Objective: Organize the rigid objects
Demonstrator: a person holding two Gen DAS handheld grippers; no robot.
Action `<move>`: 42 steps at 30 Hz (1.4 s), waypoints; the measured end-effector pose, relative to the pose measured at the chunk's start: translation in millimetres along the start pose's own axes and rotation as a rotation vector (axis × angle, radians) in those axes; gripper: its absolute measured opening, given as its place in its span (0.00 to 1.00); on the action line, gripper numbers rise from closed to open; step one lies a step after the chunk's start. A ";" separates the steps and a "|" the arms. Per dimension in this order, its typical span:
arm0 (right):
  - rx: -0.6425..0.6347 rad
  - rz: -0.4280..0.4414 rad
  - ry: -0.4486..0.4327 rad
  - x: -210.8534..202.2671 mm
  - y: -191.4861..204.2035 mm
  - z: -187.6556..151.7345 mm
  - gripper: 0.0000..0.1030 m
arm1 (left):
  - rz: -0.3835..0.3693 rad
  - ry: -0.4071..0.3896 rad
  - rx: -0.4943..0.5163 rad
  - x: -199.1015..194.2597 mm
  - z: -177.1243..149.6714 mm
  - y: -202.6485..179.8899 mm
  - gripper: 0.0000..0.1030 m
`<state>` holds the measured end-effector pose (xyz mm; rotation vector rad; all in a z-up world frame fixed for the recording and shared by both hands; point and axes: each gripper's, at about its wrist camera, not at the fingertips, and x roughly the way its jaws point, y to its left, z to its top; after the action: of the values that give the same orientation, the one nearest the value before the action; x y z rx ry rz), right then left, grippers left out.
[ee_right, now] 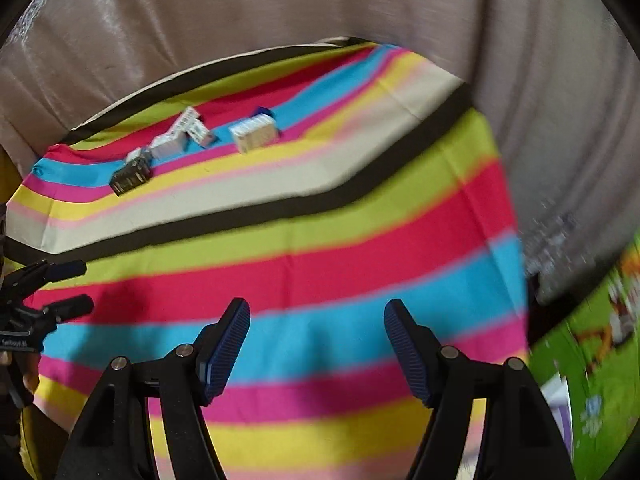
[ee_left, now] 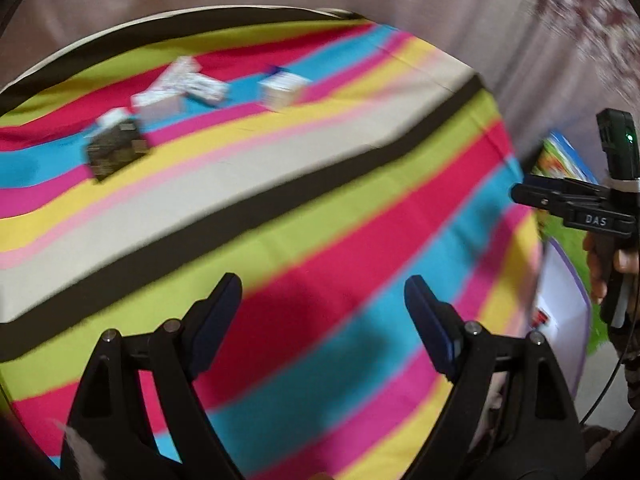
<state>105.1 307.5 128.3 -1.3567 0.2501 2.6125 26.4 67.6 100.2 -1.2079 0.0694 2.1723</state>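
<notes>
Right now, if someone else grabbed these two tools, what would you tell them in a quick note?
Left hand-held gripper: open, empty, above the near side of the striped cloth.
Right hand-held gripper: open, empty, also on the near side.
Things: a dark rectangular box, a few small white cardboard boxes and a pale box lie loosely grouped at the cloth's far side.
Done: nothing visibly tidied.
Left: reach across and arrange the boxes.

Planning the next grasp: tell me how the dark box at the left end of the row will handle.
The dark box looks like a small flat-sided carton: probably light and stiff, unlikely to roll. Lying on the loose striped cloth, it may slide or bunch the fabric if pushed.
</notes>
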 end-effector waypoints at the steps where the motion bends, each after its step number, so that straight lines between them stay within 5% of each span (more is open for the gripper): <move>1: -0.024 0.003 0.004 10.6 8.4 14.3 0.69 | 0.024 -0.005 -0.019 -0.5 5.4 18.1 0.83; 13: -0.156 0.087 0.032 123.9 69.6 127.9 0.69 | 0.208 -0.025 -0.067 19.6 78.6 163.8 0.83; 31: -0.299 0.121 0.170 239.5 76.9 209.4 0.79 | 0.212 0.233 0.299 101.3 132.0 189.2 0.83; 34: -0.333 0.127 0.177 247.4 85.5 211.3 0.80 | 0.205 0.273 0.331 109.1 130.5 185.8 0.72; 38: -0.295 0.177 0.190 256.1 88.3 215.1 0.81 | 0.167 0.321 0.352 114.8 124.4 178.1 0.44; 42: -0.275 0.179 0.208 267.7 89.6 216.4 0.78 | 0.140 0.324 0.336 112.9 115.4 169.5 0.42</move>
<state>-238.5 294.8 37.1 -1.7781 0.0411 2.7288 -195.6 29.9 36.1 -1.3721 0.6466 1.9563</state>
